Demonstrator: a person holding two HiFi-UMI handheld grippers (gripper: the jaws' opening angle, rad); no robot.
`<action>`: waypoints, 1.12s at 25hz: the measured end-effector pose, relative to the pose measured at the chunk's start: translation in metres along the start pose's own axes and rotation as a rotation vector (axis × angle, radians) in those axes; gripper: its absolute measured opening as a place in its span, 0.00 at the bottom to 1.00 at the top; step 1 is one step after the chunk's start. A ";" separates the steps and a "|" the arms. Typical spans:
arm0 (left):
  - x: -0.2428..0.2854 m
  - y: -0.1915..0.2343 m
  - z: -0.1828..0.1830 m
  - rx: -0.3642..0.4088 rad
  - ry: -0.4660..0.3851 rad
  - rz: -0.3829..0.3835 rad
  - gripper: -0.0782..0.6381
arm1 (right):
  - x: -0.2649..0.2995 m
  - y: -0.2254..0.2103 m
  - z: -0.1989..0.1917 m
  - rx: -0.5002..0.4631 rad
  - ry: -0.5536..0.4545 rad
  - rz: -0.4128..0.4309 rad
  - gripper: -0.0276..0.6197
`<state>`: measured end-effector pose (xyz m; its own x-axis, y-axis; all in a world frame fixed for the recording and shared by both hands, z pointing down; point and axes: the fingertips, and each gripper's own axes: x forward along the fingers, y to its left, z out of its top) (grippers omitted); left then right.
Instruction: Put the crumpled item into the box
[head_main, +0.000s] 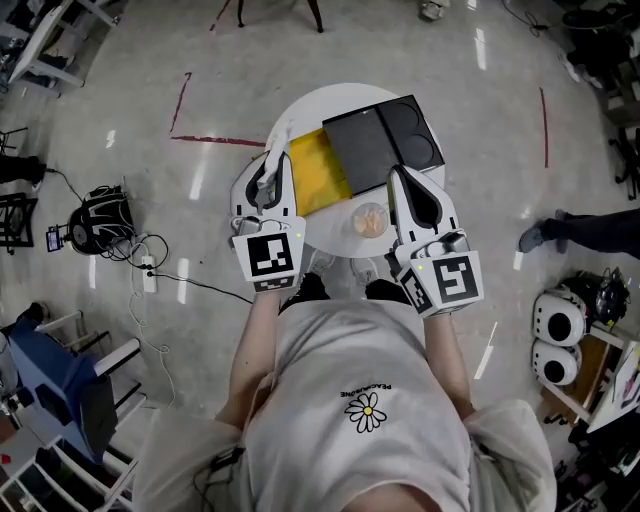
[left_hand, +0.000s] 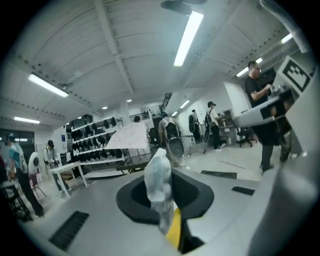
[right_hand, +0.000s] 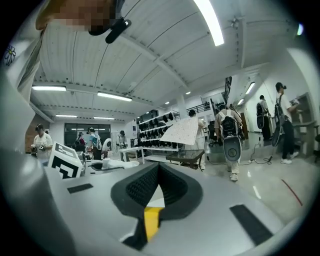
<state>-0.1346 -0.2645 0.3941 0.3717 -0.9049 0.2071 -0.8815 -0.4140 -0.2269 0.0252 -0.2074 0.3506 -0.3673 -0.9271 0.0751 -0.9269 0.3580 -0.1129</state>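
My left gripper (head_main: 281, 156) is shut on a crumpled pale wrapper (left_hand: 158, 181), which stands up between its jaws in the left gripper view. In the head view it hangs over the left side of the round white table (head_main: 330, 100), just left of the open box (head_main: 320, 172). The box has a yellow inside, and its black lid (head_main: 363, 150) lies flat beside it. My right gripper (head_main: 396, 172) hovers at the box's right, its jaws (right_hand: 159, 169) meeting at the tips with nothing between them.
A small clear cup with orange contents (head_main: 370, 222) stands on the table's near edge between the grippers. A black tray (head_main: 418, 136) lies right of the lid. Cables and a bag (head_main: 100, 218) lie on the floor at left. A person's shoe (head_main: 535, 237) shows at right.
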 end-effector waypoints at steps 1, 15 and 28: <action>0.006 0.000 -0.007 0.052 0.031 -0.010 0.17 | 0.000 0.001 -0.001 -0.002 0.005 -0.004 0.05; 0.081 -0.031 -0.111 0.656 0.305 -0.252 0.17 | -0.017 -0.008 -0.011 -0.020 0.061 -0.093 0.05; 0.116 -0.064 -0.213 0.830 0.573 -0.470 0.18 | -0.030 -0.016 -0.028 -0.004 0.118 -0.171 0.05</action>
<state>-0.0974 -0.3216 0.6354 0.2391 -0.5505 0.7999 -0.1401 -0.8347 -0.5325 0.0487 -0.1823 0.3774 -0.2104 -0.9551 0.2087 -0.9768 0.1969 -0.0841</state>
